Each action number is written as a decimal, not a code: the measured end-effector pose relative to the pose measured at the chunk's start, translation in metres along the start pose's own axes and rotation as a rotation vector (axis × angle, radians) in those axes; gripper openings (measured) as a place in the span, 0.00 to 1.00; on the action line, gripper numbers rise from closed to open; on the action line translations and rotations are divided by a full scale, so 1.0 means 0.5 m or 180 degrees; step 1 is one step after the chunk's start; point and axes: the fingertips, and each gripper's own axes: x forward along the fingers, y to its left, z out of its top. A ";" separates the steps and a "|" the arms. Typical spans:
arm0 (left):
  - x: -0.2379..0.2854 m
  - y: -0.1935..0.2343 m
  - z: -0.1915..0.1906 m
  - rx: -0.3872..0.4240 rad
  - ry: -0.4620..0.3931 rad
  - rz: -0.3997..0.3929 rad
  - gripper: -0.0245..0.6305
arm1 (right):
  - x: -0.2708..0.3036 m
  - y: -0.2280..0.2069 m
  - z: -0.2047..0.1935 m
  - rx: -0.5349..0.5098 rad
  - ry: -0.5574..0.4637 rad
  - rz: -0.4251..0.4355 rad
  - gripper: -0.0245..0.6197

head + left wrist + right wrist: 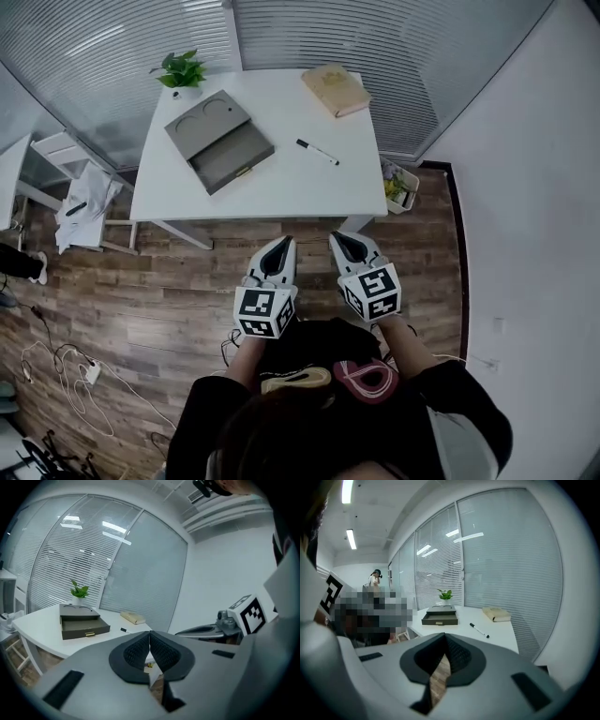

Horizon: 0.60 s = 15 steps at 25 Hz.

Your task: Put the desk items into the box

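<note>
Wood-grain planks make up the floor (169, 291) under the person, who holds both grippers low and well short of the white, smooth-topped table (281, 192). The left gripper (278, 248) has its ribbed black pads pressed together with nothing between them, and the right gripper (347, 242) is likewise closed and empty. On the table's left part sits the grey box (218, 139), a flat rectangular case with two round recesses in its top and its shallow drawer pulled out. A slim marker pen (318, 152) lies apart from it toward the right, and a tan book (336, 90) rests near the far right corner. A leafy potted plant (180, 71) stands just behind the box.
</note>
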 end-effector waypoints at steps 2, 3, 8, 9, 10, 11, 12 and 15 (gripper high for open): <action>0.013 0.029 0.013 0.0008 0.0016 -0.0034 0.07 | 0.034 -0.009 0.019 0.0032 -0.0015 -0.0043 0.05; 0.019 0.041 0.018 0.0012 0.0025 -0.0061 0.07 | 0.050 -0.011 0.027 0.0043 -0.0022 -0.0061 0.05; 0.046 0.094 0.036 0.0025 0.0082 -0.0141 0.07 | 0.105 -0.005 0.065 0.0070 -0.0083 -0.0135 0.05; 0.051 0.100 0.040 0.0026 0.0084 -0.0148 0.07 | 0.108 -0.008 0.068 0.0084 -0.0093 -0.0160 0.05; 0.055 0.105 0.044 0.0026 0.0084 -0.0153 0.07 | 0.110 -0.011 0.069 0.0103 -0.0096 -0.0183 0.05; 0.060 0.108 0.047 0.0025 0.0084 -0.0156 0.07 | 0.112 -0.016 0.068 0.0126 -0.0094 -0.0202 0.05; 0.064 0.111 0.049 0.0020 0.0084 -0.0156 0.07 | 0.113 -0.021 0.067 0.0152 -0.0089 -0.0218 0.05; 0.071 0.118 0.048 -0.0012 0.0097 -0.0150 0.07 | 0.116 -0.034 0.063 0.0189 -0.0072 -0.0249 0.05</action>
